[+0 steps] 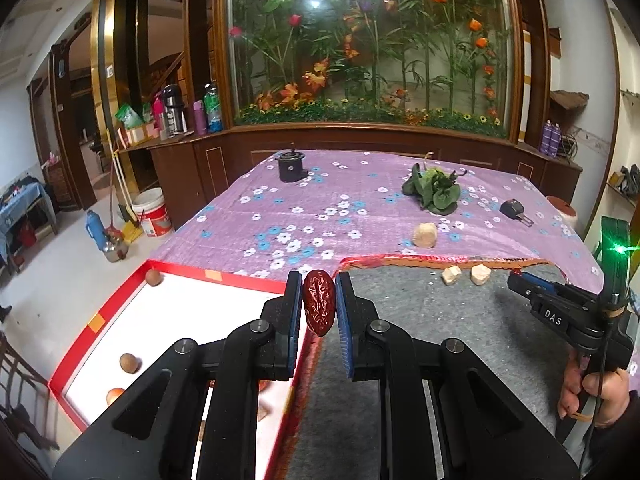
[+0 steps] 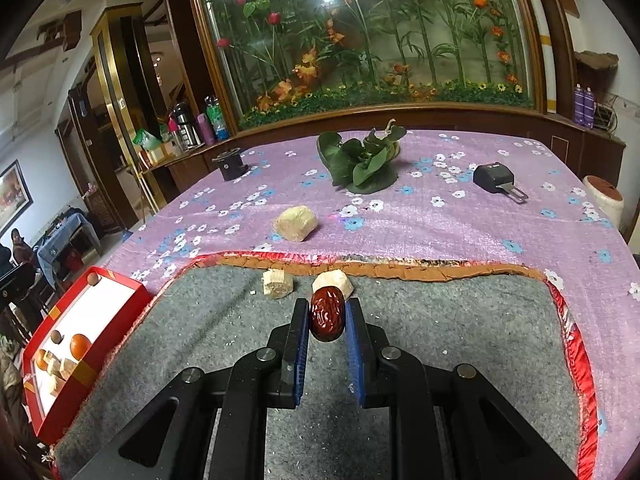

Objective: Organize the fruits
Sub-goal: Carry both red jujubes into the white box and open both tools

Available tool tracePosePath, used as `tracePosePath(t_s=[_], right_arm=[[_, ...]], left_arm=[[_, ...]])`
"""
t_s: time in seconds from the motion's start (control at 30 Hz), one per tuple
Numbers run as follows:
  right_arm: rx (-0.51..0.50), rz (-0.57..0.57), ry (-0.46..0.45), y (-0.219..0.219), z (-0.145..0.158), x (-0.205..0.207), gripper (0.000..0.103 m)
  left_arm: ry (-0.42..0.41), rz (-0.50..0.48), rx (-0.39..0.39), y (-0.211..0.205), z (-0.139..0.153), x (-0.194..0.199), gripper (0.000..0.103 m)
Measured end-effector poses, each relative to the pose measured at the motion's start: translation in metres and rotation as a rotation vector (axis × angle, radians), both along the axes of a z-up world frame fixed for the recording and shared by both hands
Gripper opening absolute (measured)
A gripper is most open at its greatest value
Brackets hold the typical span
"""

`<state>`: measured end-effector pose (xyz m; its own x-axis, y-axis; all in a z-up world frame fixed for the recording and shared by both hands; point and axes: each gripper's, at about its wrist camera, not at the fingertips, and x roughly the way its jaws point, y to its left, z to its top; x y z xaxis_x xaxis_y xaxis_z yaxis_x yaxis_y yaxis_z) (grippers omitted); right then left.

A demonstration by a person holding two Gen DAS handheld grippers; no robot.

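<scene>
Leafy greens (image 2: 362, 160) and perhaps a buckle (image 2: 496, 179) on floral cloth (image 2: 500, 220).

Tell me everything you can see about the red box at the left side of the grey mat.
The red box is a shallow open tray, apparently cardboard, with red walls, a white floor and orange tape patches on its rim. It lies flat beside the grey mat, at its left edge. Inside lie small brown round fruits, an orange fruit and pale beige chunks. Nothing grips it.

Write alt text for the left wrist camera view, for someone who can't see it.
The left tool grips a wrinkled red date over the edge of a red-rimmed white tray holding small round fruits. To the right, the right tool hovers over a grey mat with two pale chunks, on a purple flowered tablecloth.
</scene>
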<state>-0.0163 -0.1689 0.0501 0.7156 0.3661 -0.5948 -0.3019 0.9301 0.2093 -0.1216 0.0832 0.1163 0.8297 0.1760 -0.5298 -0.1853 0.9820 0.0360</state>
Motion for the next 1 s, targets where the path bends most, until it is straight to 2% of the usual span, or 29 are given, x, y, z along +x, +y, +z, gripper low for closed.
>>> tracePosePath(t_s=[0.23,0.67,1.0], right_arm=[[0.021,0.008,-0.003,0.014,0.012,-0.011,0.018],[0.091,0.282,-0.093,0.136,0.062,-0.068,0.017],[0.078,0.426,-0.073,0.206,0.06,-0.096,0.017]], left_arm=[[-0.006,0.028,-0.03,0.027,-0.002,-0.011,0.016],[-0.021,0.112,-0.08,0.081,-0.008,-0.04,0.016],[-0.027,0.173,-0.118,0.117,-0.015,-0.057,0.016]])
